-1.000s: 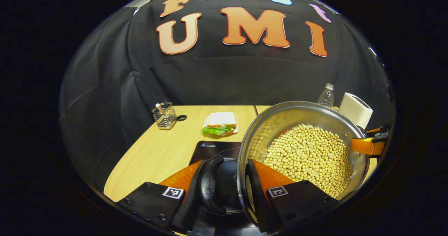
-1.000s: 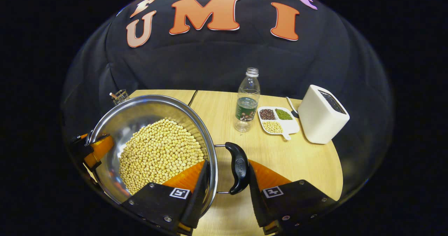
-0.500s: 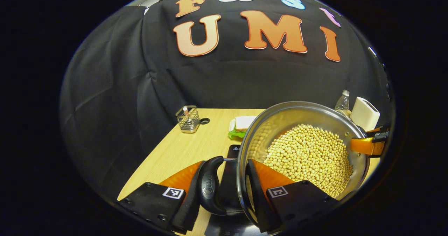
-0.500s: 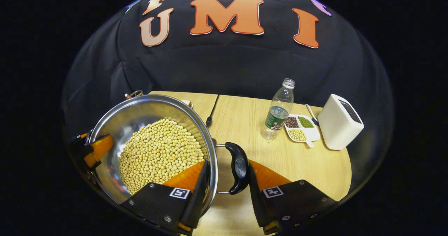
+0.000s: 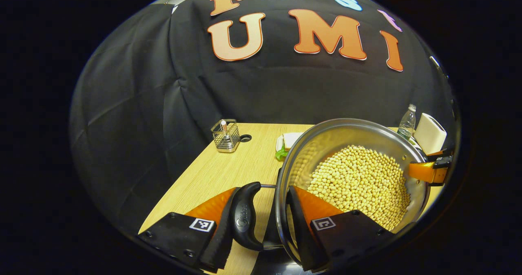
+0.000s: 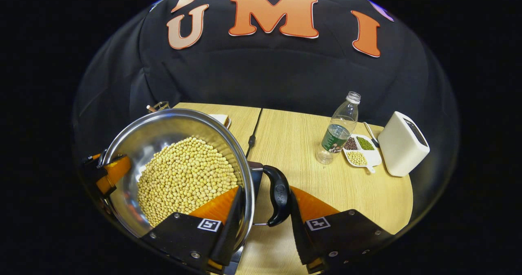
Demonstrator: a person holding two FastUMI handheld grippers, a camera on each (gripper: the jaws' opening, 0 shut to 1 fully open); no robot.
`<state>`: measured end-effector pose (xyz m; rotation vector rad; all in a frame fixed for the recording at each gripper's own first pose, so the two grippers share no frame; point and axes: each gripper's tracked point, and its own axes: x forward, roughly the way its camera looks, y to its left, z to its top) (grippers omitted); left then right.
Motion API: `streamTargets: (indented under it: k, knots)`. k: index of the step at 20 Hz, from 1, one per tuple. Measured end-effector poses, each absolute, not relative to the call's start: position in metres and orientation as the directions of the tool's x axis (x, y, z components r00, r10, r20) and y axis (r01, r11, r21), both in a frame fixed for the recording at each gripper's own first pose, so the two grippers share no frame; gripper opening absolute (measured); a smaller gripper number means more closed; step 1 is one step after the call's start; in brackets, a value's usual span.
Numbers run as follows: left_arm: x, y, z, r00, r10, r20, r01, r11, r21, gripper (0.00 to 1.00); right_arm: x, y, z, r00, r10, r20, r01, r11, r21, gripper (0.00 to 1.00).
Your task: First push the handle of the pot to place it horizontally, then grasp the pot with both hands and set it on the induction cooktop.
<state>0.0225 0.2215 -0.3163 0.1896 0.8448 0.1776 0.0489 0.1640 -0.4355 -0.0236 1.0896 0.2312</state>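
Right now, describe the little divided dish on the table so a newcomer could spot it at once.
Start at the white box standing at the far right of the wooden table. Just left of it, between the box and the clear plastic bottle, lies the small white divided dish. It alone is split into three compartments, holding dark, green and pale yellow grains, with a short tab handle toward the viewer.

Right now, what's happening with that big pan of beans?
A person is carrying a steel pot full of soybeans with a pair of tongs in each hand. The left tongs clamp one black side handle against the pot's wall, and the right tongs clamp the opposite handle. The pot hangs above the wooden table, with the black induction cooktop showing just beneath it.
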Motion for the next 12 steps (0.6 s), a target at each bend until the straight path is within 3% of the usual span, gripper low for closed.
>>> streamTargets:
  k: [12]
  knots:
    - [0.038,0.231,-0.366,0.610,0.145,-0.779,-0.045,0.988,0.148,0.71,0.041,0.180,-0.425,0.432,0.124,-0.893,-0.201,0.979,0.038,0.61]
